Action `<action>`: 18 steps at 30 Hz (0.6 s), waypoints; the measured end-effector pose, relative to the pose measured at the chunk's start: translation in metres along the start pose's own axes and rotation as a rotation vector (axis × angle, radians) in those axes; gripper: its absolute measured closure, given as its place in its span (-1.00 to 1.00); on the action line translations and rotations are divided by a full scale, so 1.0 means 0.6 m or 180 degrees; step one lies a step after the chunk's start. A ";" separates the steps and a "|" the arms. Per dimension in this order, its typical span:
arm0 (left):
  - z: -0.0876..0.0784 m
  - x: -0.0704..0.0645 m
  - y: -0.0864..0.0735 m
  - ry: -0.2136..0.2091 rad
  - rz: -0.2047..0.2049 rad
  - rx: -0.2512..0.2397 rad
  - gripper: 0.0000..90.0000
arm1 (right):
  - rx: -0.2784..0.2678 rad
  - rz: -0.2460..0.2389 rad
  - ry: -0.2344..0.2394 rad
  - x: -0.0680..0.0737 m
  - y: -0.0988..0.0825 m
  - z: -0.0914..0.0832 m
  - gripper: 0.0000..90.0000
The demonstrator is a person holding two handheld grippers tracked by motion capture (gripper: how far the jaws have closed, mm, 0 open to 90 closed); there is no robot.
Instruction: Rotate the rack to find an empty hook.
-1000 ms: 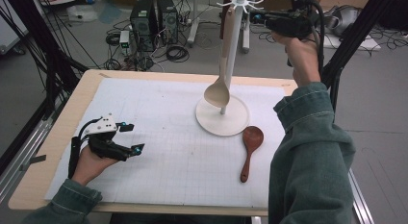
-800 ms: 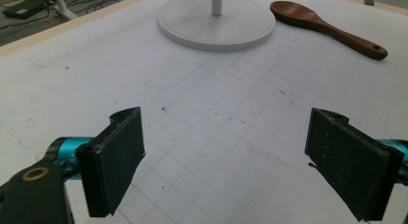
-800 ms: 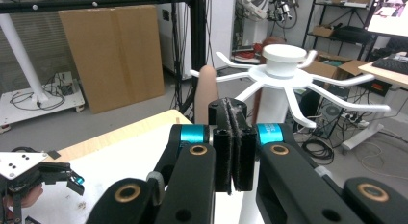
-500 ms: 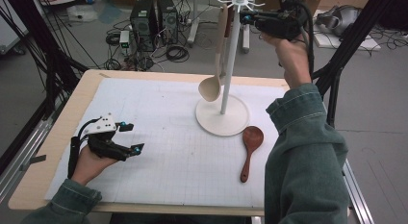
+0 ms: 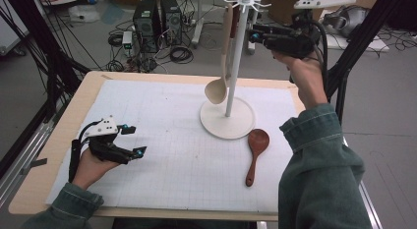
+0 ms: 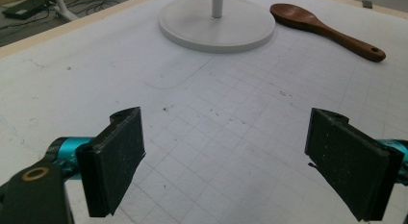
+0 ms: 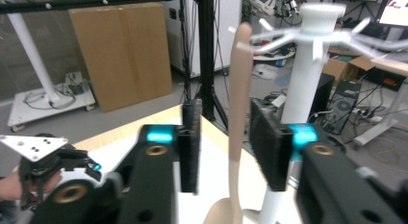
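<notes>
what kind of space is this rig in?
Likely a lab or workshop, not a kitchen: computer towers and loose cables on the floor, cardboard sheet against a wall, gridded mat on the table.

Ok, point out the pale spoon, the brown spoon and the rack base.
Pale spoon [image 5: 217, 90], high view, bowl.
Brown spoon [image 5: 258, 140], high view, bowl.
Rack base [image 6: 192, 28], left gripper view, top face.

Both forearms wear green sleeves [image 5: 319, 160] with stitched cuffs. Each hand carries a black gripper: the left gripper [image 5: 129, 140] has a white three-cornered plate on top, turquoise joints behind its flat, dark, speckled pads [image 6: 120, 156], a brass-ringed screw hole and a black cable looping back past the wrist. The right gripper [image 5: 253, 35] has a grey three-cornered plate with dark holes above it, turquoise joints, brass-ringed holes below them and a thick black cable behind.
</notes>
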State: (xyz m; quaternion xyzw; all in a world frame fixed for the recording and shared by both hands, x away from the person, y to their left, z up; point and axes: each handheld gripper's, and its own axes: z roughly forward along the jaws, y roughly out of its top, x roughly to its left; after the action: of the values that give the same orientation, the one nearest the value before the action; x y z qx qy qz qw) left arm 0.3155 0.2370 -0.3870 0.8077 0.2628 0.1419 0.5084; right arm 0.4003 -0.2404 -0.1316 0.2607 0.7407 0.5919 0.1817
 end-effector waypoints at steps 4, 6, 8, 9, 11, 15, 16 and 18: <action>0.000 0.001 0.000 0.0008 0.0002 0.0009 -0.69 | -0.0024 0.0003 0.0002 0.013 -0.022 -0.004 0.10; 0.001 0.001 -0.001 -0.0001 -0.0018 0.0010 -0.69 | -0.0018 0.0020 0.0061 0.020 -0.035 -0.006 0.00; 0.002 0.001 -0.001 -0.0004 -0.0016 0.0009 -0.69 | -0.0014 0.0022 0.0063 0.024 -0.047 -0.007 -0.08; 0.001 0.001 -0.001 0.0000 -0.0012 0.0012 -0.69 | -0.0007 0.0053 0.0088 0.027 -0.055 -0.007 -0.11; 0.002 0.001 -0.001 0.0000 -0.0005 0.0018 -0.69 | 0.0019 0.0064 0.0125 0.030 -0.071 -0.008 -0.14; 0.002 0.000 -0.001 0.0021 0.0001 0.0023 -0.69 | 0.0125 0.0131 0.0108 0.032 -0.107 -0.007 -0.24; 0.003 0.000 -0.001 0.0020 0.0005 0.0024 -0.69 | 0.0129 0.0143 0.0102 0.033 -0.117 -0.008 -0.25; 0.003 0.000 -0.001 0.0012 0.0004 0.0029 -0.69 | 0.0152 0.0186 0.0125 0.035 -0.137 -0.009 -0.29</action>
State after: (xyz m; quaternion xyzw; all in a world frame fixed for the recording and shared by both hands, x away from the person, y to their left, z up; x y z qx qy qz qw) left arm 0.3163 0.2359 -0.3884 0.8099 0.2638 0.1425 0.5042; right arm 0.3663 -0.2450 -0.2092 0.2748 0.7502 0.5841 0.1435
